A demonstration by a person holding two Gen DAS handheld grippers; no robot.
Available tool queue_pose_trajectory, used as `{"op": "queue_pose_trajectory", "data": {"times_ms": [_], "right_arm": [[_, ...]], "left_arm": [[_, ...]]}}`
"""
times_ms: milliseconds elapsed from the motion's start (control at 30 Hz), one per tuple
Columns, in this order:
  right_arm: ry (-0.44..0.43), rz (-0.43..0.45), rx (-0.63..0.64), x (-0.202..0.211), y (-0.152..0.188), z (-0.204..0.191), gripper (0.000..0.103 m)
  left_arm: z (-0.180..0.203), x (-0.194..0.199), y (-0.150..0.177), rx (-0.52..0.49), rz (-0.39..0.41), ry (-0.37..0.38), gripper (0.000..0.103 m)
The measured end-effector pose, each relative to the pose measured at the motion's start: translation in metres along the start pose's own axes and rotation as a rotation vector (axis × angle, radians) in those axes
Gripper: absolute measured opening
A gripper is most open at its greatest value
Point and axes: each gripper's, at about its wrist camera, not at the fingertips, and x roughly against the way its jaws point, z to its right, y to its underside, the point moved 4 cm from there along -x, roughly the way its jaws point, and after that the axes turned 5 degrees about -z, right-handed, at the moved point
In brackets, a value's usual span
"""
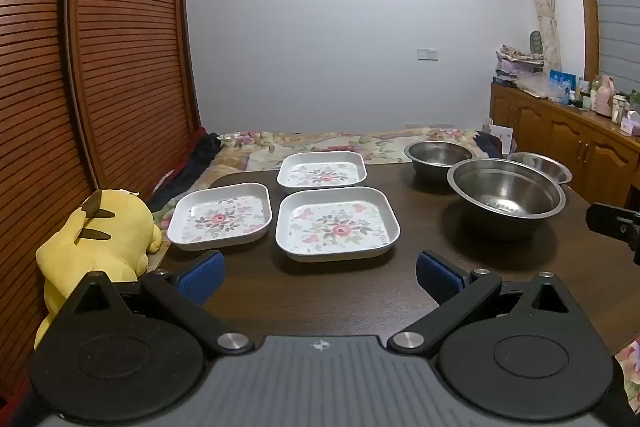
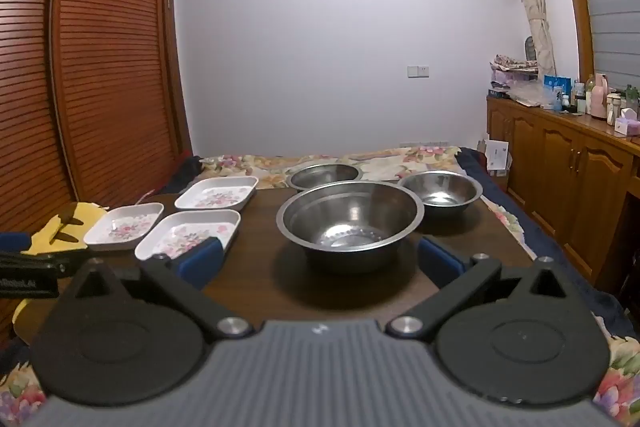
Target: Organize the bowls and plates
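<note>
On the dark table (image 1: 360, 291), nothing stacked yet: three floral plates (image 1: 337, 223) spread singly at left, three steel bowls (image 2: 350, 221) apart at right, left gripper (image 1: 318, 273) and right gripper (image 2: 318, 261) both spread wide, empty, short of either group.

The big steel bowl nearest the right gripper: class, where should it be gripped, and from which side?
Grip the near rim of the big bowl, coming from the front with the open right gripper. The bowl stands upright and empty, so one finger can probably go inside and one outside its thin flared lip. The rounded wall looks too wide to span.
</note>
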Motion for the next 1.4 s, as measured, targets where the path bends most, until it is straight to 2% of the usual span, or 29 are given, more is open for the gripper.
{"op": "queue_pose_trajectory", "data": {"times_ms": [500,1400], "right_arm": [[-0.008,-0.010,-0.019,-0.009,-0.003,0.005,0.103],[0.003,-0.003,-0.010,0.000,0.001,0.000,0.103]], "left_arm": [[-0.001,0.004,-0.002,-0.012,0.013,-0.008,0.103],[0.000,0.005,-0.003,-0.015,0.015,-0.011,0.103]]}}
